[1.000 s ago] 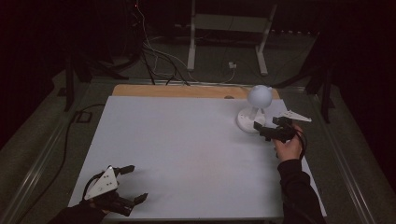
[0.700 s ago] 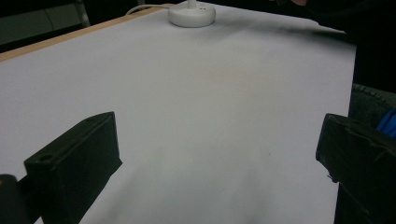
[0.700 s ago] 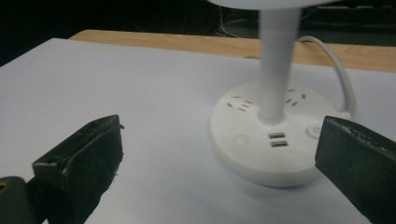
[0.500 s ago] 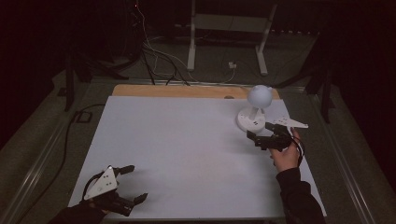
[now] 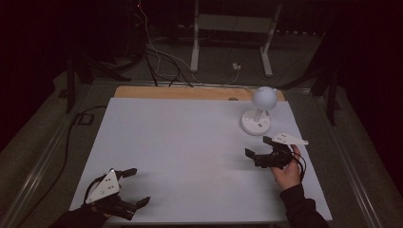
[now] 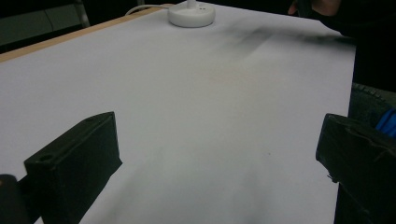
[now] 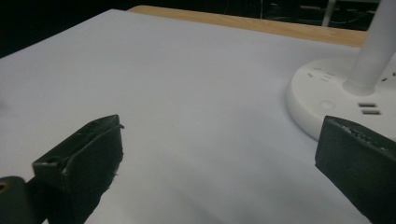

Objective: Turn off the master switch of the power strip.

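Right gripper (image 5: 260,150) backed off from lamp (image 5: 259,110), now near it on bench (image 5: 190,142), fingers wide, empty. Left gripper (image 5: 133,187) unmoved at near-left corner, fingers wide. Lamp untouched, far right; likely release or retreat.

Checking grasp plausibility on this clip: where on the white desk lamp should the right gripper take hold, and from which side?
Probably the slim upright stem, above the round base and below the ball head. The base looks too wide and flat for the jaws. The right gripper, open, sits on the near side, so approach from there with the jaws level.
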The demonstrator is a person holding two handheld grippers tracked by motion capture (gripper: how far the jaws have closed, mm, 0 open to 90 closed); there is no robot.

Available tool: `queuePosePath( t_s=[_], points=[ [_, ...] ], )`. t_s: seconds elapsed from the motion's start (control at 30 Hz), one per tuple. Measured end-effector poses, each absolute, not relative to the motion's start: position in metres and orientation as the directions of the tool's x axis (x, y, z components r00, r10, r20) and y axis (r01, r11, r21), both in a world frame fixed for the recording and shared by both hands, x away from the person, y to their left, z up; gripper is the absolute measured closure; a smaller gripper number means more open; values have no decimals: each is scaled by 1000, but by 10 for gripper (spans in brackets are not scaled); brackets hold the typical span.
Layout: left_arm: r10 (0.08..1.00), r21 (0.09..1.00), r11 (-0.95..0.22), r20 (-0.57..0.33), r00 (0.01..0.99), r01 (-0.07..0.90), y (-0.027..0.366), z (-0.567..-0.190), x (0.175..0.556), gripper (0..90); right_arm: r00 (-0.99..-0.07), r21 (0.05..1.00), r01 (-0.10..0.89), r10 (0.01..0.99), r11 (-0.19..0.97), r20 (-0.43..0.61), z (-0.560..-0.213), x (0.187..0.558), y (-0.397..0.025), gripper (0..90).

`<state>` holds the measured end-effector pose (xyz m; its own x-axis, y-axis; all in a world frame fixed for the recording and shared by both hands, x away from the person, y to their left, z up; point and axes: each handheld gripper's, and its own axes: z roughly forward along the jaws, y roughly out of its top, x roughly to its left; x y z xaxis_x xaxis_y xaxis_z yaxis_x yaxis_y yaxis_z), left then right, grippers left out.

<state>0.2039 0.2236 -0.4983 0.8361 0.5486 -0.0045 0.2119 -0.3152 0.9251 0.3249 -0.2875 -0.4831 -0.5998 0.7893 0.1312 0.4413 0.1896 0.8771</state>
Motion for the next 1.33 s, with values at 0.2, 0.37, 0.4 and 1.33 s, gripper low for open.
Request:
queuePosePath(
  t_s=[0.2, 0.37, 0.4, 1.33],
  points=[
    [545, 925, -317, -3, 838, 210, 223, -498, 204, 2, -660, 878, 417, 743, 236, 114, -493, 309, -283, 6],
    [544, 925, -317, -3, 839, 209, 223, -498, 204, 2, -687, 865, 428, 716, 263, 123, -501, 297, -282, 6],
    [544, 925, -318, -3, 839, 209, 223, -498, 204, 2, -691, 864, 429, 712, 263, 127, -501, 295, -282, 7],
    [542, 922, -324, -1, 841, 210, 222, -499, 203, 2, -745, 807, 428, 665, 406, 61, -520, 261, -289, 7]
  ],
)
